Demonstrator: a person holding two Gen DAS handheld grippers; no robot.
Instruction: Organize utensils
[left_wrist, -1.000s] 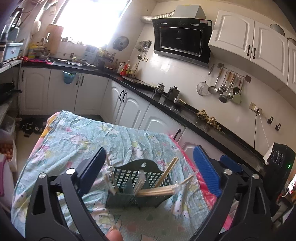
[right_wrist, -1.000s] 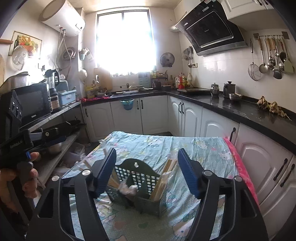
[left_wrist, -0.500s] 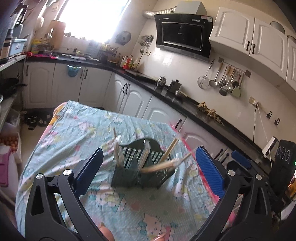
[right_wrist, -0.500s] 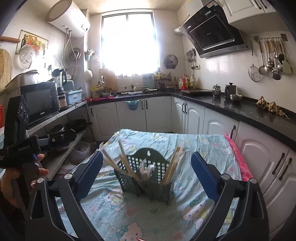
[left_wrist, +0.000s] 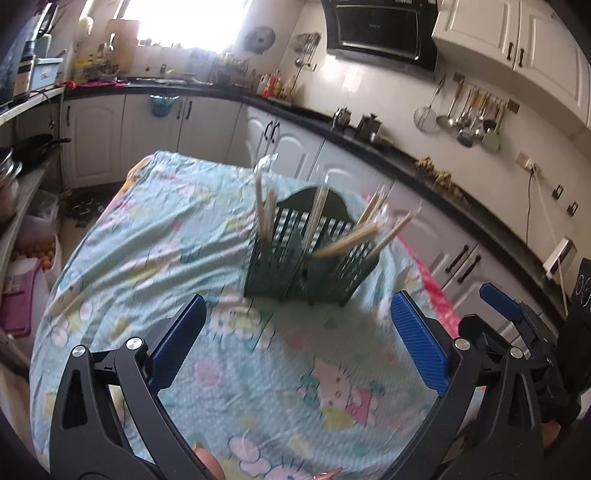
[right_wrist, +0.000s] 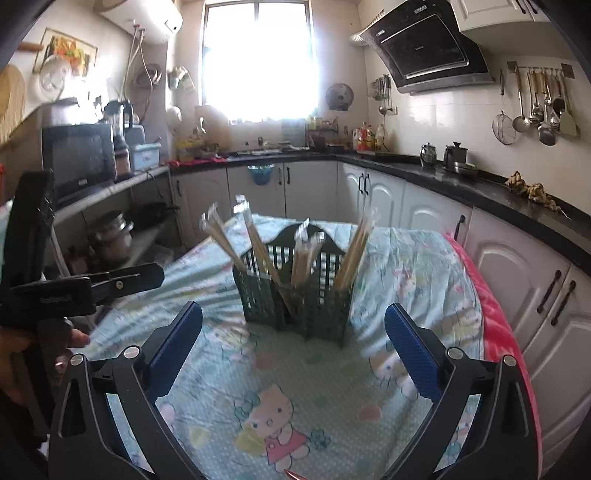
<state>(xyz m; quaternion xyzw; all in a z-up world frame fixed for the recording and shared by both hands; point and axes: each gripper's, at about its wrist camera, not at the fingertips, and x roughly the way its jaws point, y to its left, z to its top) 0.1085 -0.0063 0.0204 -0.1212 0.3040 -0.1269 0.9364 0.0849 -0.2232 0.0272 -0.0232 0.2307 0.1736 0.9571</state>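
A dark green slotted utensil holder stands upright on the table, also in the right wrist view. Several wrapped wooden chopsticks stick out of its compartments, some upright and some leaning. My left gripper is open and empty, held back from the holder above the cloth. My right gripper is open and empty too, in front of the holder. The left gripper's body shows at the left of the right wrist view.
A light blue cartoon-print cloth covers the table, with a pink edge on the right. White cabinets with a black counter run behind and to the right. Shelves with pots stand at the left.
Both grippers have pulled back and up from the holder, which now looks smaller and farther away. The jaws stayed open. The chopsticks stay in the holder.
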